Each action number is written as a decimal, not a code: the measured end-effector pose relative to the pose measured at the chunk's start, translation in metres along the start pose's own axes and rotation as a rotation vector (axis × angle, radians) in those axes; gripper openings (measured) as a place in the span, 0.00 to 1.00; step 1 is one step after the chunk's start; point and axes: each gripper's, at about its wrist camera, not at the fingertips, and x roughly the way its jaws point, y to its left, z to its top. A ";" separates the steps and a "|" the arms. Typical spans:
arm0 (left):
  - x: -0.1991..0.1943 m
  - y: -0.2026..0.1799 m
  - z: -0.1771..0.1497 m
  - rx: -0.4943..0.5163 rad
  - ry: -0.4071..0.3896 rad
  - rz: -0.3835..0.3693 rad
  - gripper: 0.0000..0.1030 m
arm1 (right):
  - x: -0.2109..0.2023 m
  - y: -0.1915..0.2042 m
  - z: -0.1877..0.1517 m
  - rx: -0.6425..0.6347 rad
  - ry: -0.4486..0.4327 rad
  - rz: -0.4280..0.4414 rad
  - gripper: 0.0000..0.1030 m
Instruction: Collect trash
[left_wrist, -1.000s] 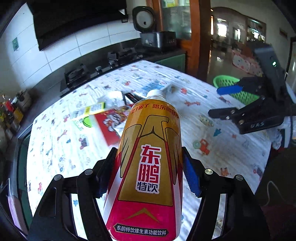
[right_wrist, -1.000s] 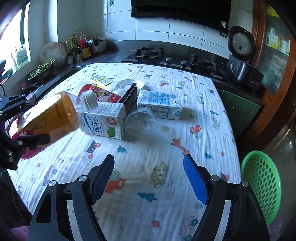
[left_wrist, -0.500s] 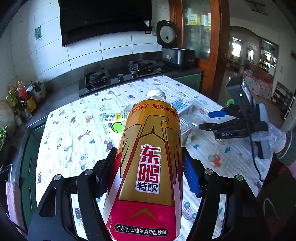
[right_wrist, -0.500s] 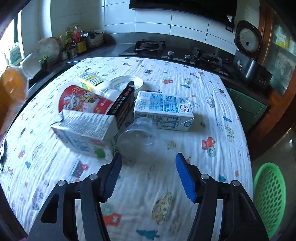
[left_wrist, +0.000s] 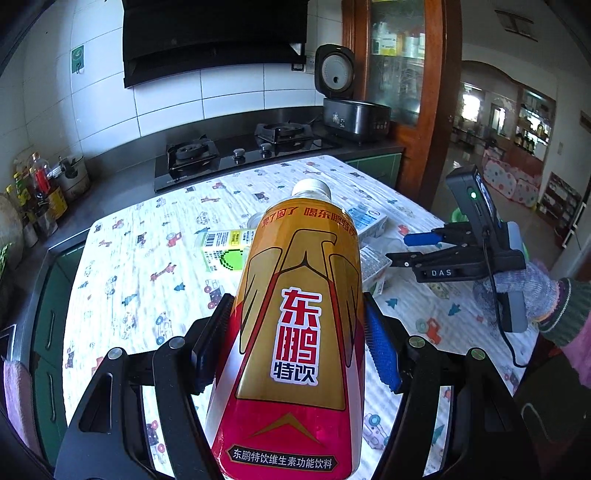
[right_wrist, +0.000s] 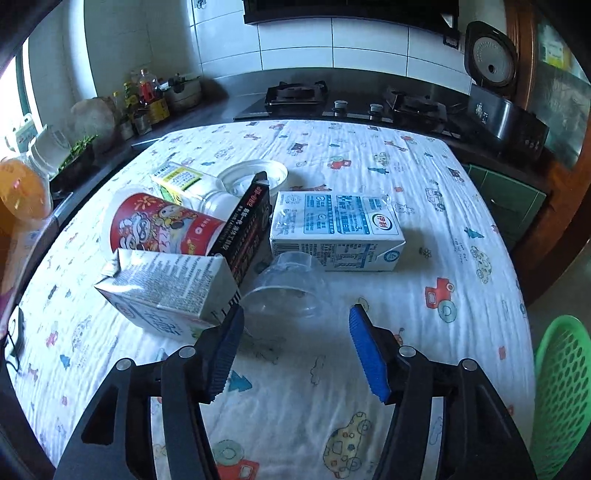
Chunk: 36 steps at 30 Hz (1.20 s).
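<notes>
Presently my left gripper clamps the drink bottle aloft, while my right gripper, jaws just narrowed but gaping, nears the clear cup mid-table; its thin wall may crumple or skid into the milk carton.

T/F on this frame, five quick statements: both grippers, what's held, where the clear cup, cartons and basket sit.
1. The left gripper is clamped on the energy drink bottle. True.
2. The right gripper holds the clear plastic cup. False: its jaws are open and empty, and the cup lies on the tablecloth just beyond the fingertips.
3. The blue-and-white milk carton stands upright. False: it lies on its side.
4. The green basket is on the table. False: it sits beside the table's right edge, lower down.
5. The red paper cup lies tipped over among the cartons. True.
</notes>
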 end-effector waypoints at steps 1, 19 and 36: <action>-0.001 0.001 -0.001 -0.002 0.001 0.001 0.64 | 0.001 -0.001 0.002 0.013 -0.002 0.009 0.57; -0.002 0.005 -0.001 -0.019 -0.015 -0.012 0.64 | 0.022 -0.001 0.019 0.161 0.011 0.069 0.65; 0.002 0.000 0.004 -0.028 -0.027 -0.035 0.64 | 0.043 -0.023 0.012 0.307 0.092 0.170 0.60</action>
